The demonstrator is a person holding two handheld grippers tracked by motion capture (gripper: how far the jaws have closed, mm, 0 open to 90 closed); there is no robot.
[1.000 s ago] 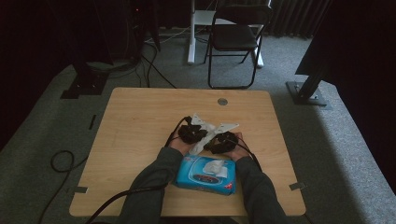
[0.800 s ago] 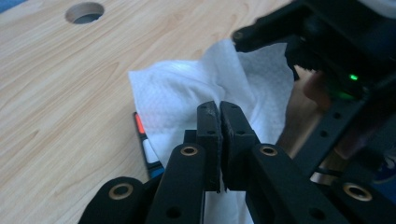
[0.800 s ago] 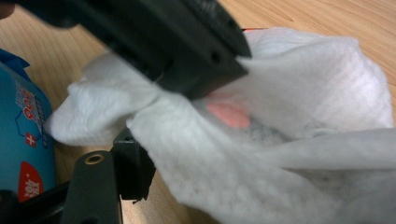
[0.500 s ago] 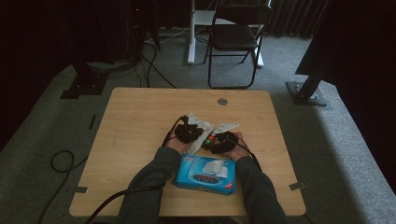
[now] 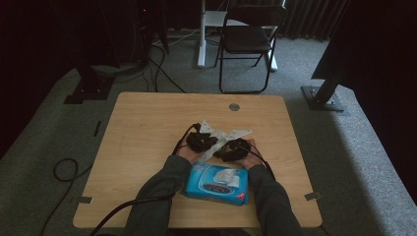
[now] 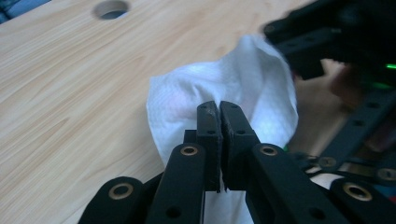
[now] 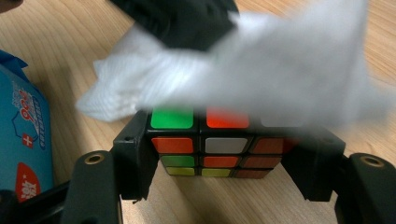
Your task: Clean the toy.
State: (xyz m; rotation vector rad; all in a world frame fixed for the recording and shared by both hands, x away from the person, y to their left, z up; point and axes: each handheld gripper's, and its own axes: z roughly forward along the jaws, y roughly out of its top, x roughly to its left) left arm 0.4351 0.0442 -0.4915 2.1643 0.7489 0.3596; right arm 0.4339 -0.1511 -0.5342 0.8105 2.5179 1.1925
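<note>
1. Hardly anything has shifted since the earlier frames — both hands sit just beyond the wipe pack [image 5: 216, 184], near the tabletop's [image 5: 147, 128] near edge.
2. Right claw [image 7: 224, 161] grips the cube [image 7: 212, 144] by its sides.
3. Left claw [image 6: 219, 140] is pinched shut on the wipe [image 6: 219, 88].
4. Wipe drapes over the cube's top — directly above, so the wiping stroke runs across that face.

A white wipe [image 7: 243, 70], a cube [image 7: 212, 144] of green, orange, white and yellow squares (black-edged), a blue packet [image 5: 216, 183], black tongs [image 6: 219, 140].
</note>
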